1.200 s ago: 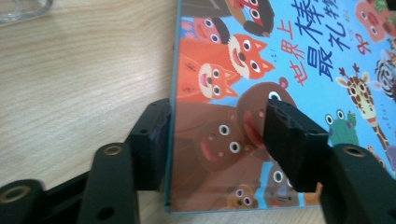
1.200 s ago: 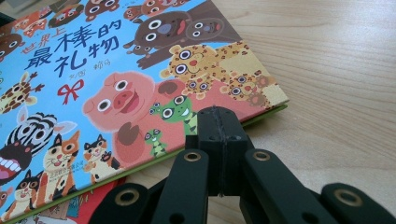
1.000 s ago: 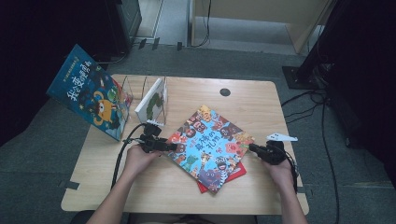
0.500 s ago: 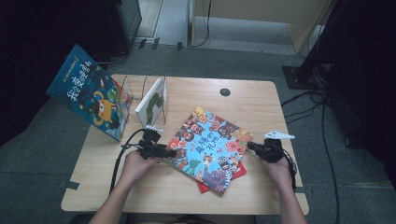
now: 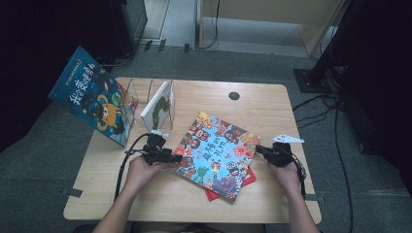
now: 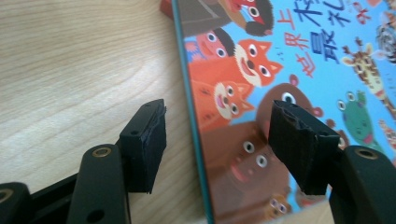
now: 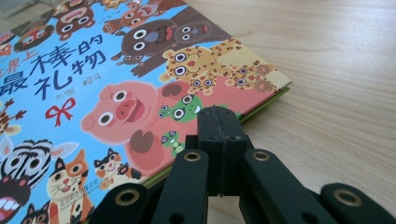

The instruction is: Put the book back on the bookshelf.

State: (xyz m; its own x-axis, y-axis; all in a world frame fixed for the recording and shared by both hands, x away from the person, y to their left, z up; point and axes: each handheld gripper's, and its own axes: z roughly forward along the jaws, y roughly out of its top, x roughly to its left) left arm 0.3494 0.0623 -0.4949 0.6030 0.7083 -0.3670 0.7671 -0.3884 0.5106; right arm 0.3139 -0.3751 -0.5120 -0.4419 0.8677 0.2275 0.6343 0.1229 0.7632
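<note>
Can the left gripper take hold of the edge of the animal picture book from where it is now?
Probably yes: the left gripper stands open astride the animal picture book's edge, nothing between.

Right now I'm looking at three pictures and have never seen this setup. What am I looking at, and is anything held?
No robot: a person holds a two-jaw gripper in each hand at a wooden table. The high view looks down from above; the other two come from cameras riding on each gripper.

A colourful animal picture book lies flat on a red book. A white book stands in a wire rack, with a blue book leaning beside it.

The left gripper is open, jaws either side of the picture book's edge, just widened, not pressing. The right gripper is shut, empty, at the opposite edge.
</note>
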